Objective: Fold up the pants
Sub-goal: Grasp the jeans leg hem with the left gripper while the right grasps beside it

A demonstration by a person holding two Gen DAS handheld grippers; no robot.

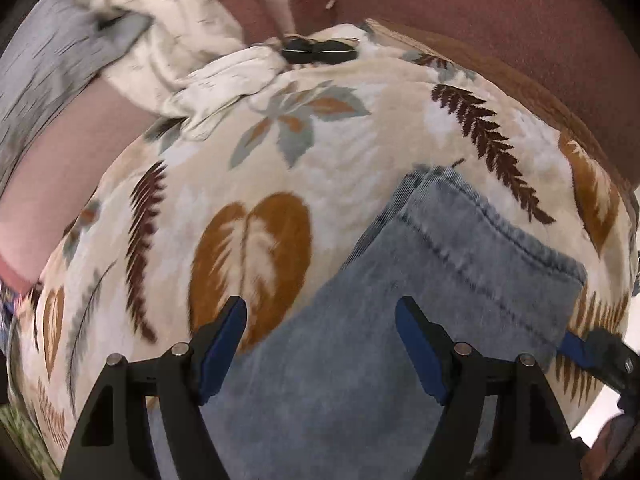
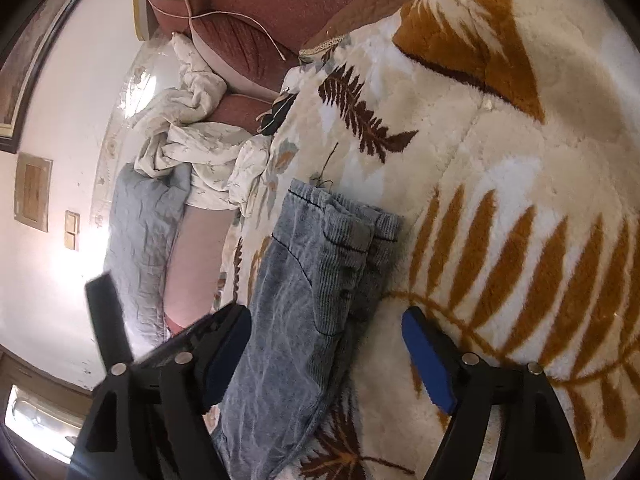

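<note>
- Already the pants (image 1: 400, 300), pale washed denim, lay doubled into a narrow strip on the leaf-print blanket (image 1: 256, 168), the legs seemingly stacked one on the other, judging by the ribbed cuffs (image 2: 352, 236) lying together.
- Lengthwise folding looked done; bringing the strip end to end was likely what remained, though its far end was out of view.
- Over the pants, the left gripper (image 1: 320, 344) hovered with jaws wide and nothing between the pads.
- Beside the pants' cuff end, the right gripper (image 2: 326, 344) stood wide too, straddling the denim edge, its pads clear of the cloth.
- Beyond the pants, a crumpled cream sheet (image 2: 188, 140) and a grey quilt (image 2: 148, 216) lay past the blanket's edge.
</note>
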